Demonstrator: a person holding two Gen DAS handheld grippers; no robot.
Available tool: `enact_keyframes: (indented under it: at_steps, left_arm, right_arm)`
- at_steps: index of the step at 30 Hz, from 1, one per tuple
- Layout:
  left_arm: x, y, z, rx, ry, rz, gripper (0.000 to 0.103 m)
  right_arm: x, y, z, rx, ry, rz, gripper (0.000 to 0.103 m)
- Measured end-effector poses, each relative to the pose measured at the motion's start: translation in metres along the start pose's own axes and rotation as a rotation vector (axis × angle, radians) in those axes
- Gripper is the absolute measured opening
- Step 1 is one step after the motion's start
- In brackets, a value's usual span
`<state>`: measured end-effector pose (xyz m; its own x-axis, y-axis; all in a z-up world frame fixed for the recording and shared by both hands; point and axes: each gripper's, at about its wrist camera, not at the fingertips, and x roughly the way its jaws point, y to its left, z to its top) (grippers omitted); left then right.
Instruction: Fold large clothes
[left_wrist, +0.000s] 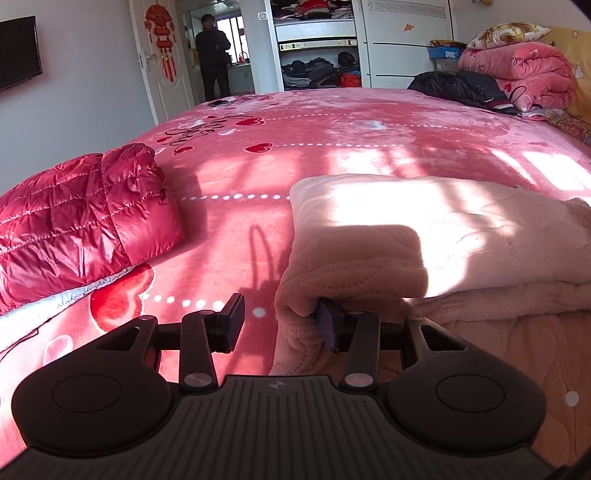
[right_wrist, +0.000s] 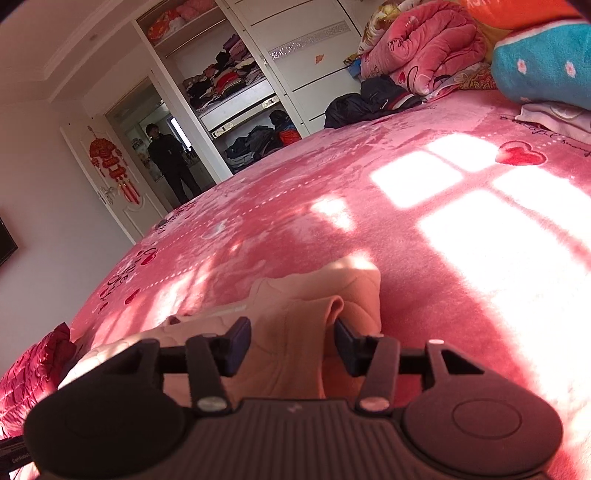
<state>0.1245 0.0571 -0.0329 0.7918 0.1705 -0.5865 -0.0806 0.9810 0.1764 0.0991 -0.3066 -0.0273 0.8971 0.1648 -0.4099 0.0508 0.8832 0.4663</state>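
Pink quilted fleece, soft and thick, is what you are working with: the garment (left_wrist: 436, 240) lies folded in a rounded, layered stack on the bed (left_wrist: 332, 147), whose plush cover is a deeper pink with red hearts, dotted white lines and looping black script. Sunlight falls in window-shaped patches across both. Your left gripper (left_wrist: 284, 325) sits at the stack's near left corner with its jaws about half spread; the right pad is tucked under a drooping fold of the fleece, the left pad stands clear over the bed cover, and nothing is pinched between them. In the right wrist view, your right gripper (right_wrist: 291, 345) also has its jaws about half spread, with a soft upright fold of the garment (right_wrist: 314, 325) rising in the gap; the fold lies close by the right pad, but the pads do not press it. To the left of the stack, apart from it, lies a glossy red puffer jacket (left_wrist: 77, 221), stitched in puffy bands. At the far end of the bed sit a rolled pink blanket (left_wrist: 517, 70) and a dark, crumpled coat (left_wrist: 458, 88). A person (left_wrist: 212, 55) in dark clothes stands in the doorway.
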Motion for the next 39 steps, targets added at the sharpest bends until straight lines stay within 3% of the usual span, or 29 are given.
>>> enact_keyframes:
  at_steps: [3, 5, 6, 9, 14, 22, 28, 34, 39]
  left_arm:
    - [0.009, -0.001, -0.004, 0.012, 0.011, 0.024, 0.057]
    - [0.02, 0.009, -0.008, 0.013, 0.008, 0.052, 0.059]
    - [0.025, 0.013, -0.008, 0.007, 0.011, 0.059, 0.066]
    - [0.038, 0.02, -0.009, -0.002, 0.014, 0.064, 0.07]
    - [0.04, 0.031, -0.016, -0.042, 0.006, 0.056, 0.078]
    - [-0.01, 0.031, -0.012, -0.046, -0.057, 0.029, 0.071]
    - [-0.06, 0.02, 0.01, -0.058, -0.183, -0.06, 0.069]
    - [-0.023, -0.019, 0.048, -0.048, -0.172, -0.14, 0.062]
    - [0.032, -0.048, 0.057, -0.055, -0.101, -0.103, 0.052]
  right_arm:
    - [-0.01, 0.01, 0.004, -0.063, -0.081, 0.03, 0.058]
    - [-0.01, 0.019, 0.004, -0.092, -0.089, 0.08, 0.059]
    - [-0.007, 0.023, 0.003, -0.1, -0.071, 0.113, 0.059]
    - [0.012, 0.036, -0.007, -0.126, 0.019, 0.174, 0.059]
    - [0.043, 0.04, -0.026, -0.162, 0.152, 0.124, 0.058]
    - [0.038, 0.038, -0.026, -0.143, 0.141, 0.135, 0.061]
    - [0.019, 0.034, -0.013, -0.112, 0.041, 0.151, 0.073]
    - [0.021, 0.031, -0.01, -0.106, 0.029, 0.121, 0.075]
    - [0.027, 0.034, -0.012, -0.142, 0.035, 0.118, 0.075]
